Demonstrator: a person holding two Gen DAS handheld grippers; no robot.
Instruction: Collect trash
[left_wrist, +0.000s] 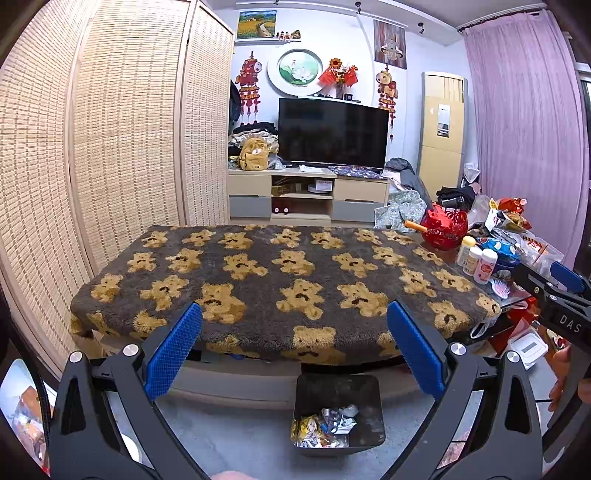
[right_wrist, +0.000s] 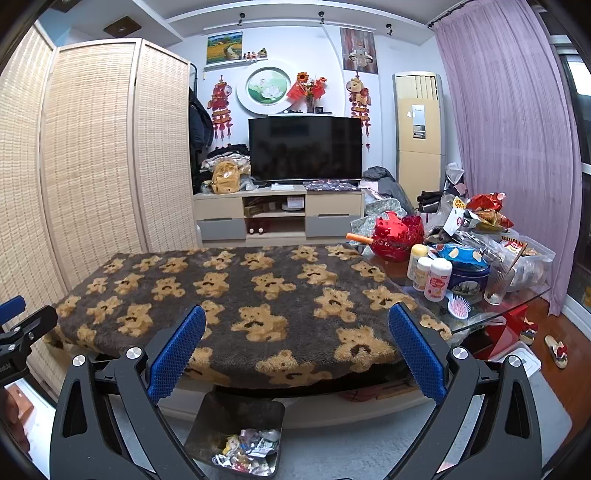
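Trash (left_wrist: 325, 424) lies already in the dark bin (left_wrist: 369, 391) on the floor, just under the near edge of the table. From my left tongs (left_wrist: 293, 347), which stand wide with nothing between the blue pads, I see the bear blanket (left_wrist: 258, 273) over the table, and no loose wrapper on it. The right tongs (left_wrist: 561, 291) come in at the right edge of this view, near the small bottles (left_wrist: 476, 262).

From my right tongs (right_wrist: 297, 350), also wide and empty, the bin (right_wrist: 229, 413) is lower left, with wrappers (right_wrist: 247, 450) heaped at its near side. The blanket (right_wrist: 221, 295) looks bare here too. Beyond it on the right is a crowded pile: a red basket (right_wrist: 399, 236), bottles (right_wrist: 430, 273), a pink brush (right_wrist: 458, 306).

I judge that the collecting is nearly done. To do the step well, I should look slowly along the blanket and the pile for any remaining scrap, take it at the middle with both pads, and let go only directly above the bin.
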